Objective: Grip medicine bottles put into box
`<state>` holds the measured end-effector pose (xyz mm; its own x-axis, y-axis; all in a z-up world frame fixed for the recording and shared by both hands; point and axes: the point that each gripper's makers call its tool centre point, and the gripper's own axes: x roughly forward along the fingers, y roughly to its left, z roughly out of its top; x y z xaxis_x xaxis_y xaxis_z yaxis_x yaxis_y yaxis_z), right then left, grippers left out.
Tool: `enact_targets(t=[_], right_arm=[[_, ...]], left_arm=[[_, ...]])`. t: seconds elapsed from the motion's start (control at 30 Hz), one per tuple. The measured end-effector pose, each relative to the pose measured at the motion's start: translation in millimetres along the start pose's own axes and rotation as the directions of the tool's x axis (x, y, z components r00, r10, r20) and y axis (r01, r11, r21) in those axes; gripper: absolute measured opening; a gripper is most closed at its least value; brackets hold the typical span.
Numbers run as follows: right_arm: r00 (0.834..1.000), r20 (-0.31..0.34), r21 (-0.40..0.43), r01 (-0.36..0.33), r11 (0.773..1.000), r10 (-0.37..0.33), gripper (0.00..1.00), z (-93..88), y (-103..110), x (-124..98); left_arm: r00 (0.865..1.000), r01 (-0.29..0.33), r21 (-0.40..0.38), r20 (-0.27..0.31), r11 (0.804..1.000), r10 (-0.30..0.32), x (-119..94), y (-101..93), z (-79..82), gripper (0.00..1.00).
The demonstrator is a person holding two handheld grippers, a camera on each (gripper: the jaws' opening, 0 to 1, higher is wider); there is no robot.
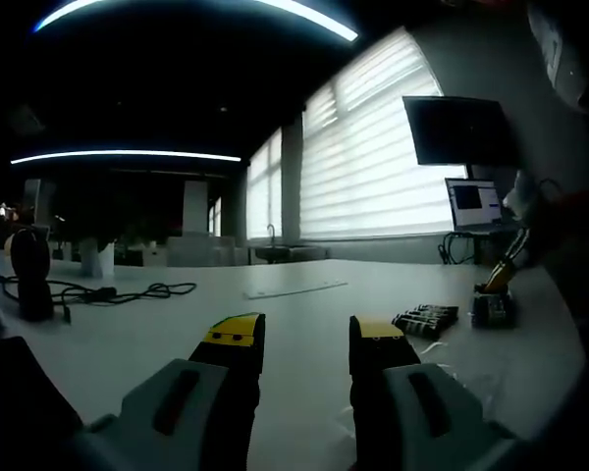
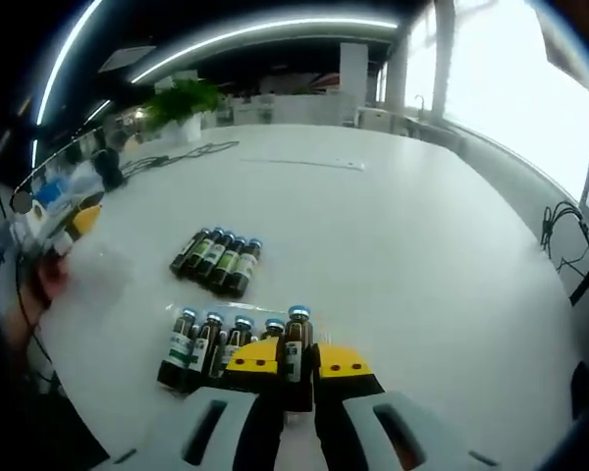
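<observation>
Presently | step: grasping — one bottle (image 2: 294, 345) is clamped upright by the right gripper (image 2: 296, 365), beside the near row (image 2: 208, 345) on the worktop (image 2: 393, 245) | left gripper (image 1: 304, 343) is held released, empty | far row (image 2: 216, 260) lies flat | next: bottle to be lifted clear and carried to the box, which cannot be located.

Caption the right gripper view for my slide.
Right gripper shut on a bottle beside a bottle row on the table.

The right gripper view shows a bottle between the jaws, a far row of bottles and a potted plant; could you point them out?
gripped bottle (image 2: 294, 345): right gripper view, its label.
far bottle row (image 2: 217, 260): right gripper view, middle bottle.
potted plant (image 2: 182, 101): right gripper view, leaves.
</observation>
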<state>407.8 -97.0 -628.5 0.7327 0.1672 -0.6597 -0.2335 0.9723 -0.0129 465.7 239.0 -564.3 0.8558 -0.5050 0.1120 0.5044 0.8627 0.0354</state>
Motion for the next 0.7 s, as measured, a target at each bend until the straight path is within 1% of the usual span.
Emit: enact_targets(t=[0.13, 0.37, 0.53, 0.6, 0.7], right_arm=[[1.000, 0.006, -0.010, 0.008, 1.000, -0.008, 0.08, 0.1, -2.1, 1.0], [1.000, 0.001, -0.027, 0.002, 1.000, -0.002, 0.08, -2.6, -0.7, 0.8], [1.000, 0.018, -0.029, 0.004, 1.000, -0.003, 0.10, 2.6, -1.7, -2.9], [0.999, 0.032, -0.023, 0.008, 1.000, -0.007, 0.10, 6.0, -3.1, -5.3], [0.999, 0.037, -0.022, 0.016, 1.000, -0.015, 0.07, 6.4, -5.5, -6.7]], left_arm=[[1.000, 0.002, 0.002, -0.002, 1.000, -0.002, 0.3, -0.5, -0.3, 0.27], [1.000, 0.000, 0.002, 0.000, 1.000, 0.000, 0.2, -0.2, -0.1, 0.27], [1.000, 0.000, 0.001, 0.000, 1.000, 0.000, 0.2, -0.1, -0.1, 0.27], [1.000, 0.000, 0.002, -0.001, 1.000, 0.000, 0.2, -0.1, -0.1, 0.27], [1.000, 0.000, 0.002, 0.000, 1.000, 0.000, 0.2, 0.1, 0.0, 0.27]])
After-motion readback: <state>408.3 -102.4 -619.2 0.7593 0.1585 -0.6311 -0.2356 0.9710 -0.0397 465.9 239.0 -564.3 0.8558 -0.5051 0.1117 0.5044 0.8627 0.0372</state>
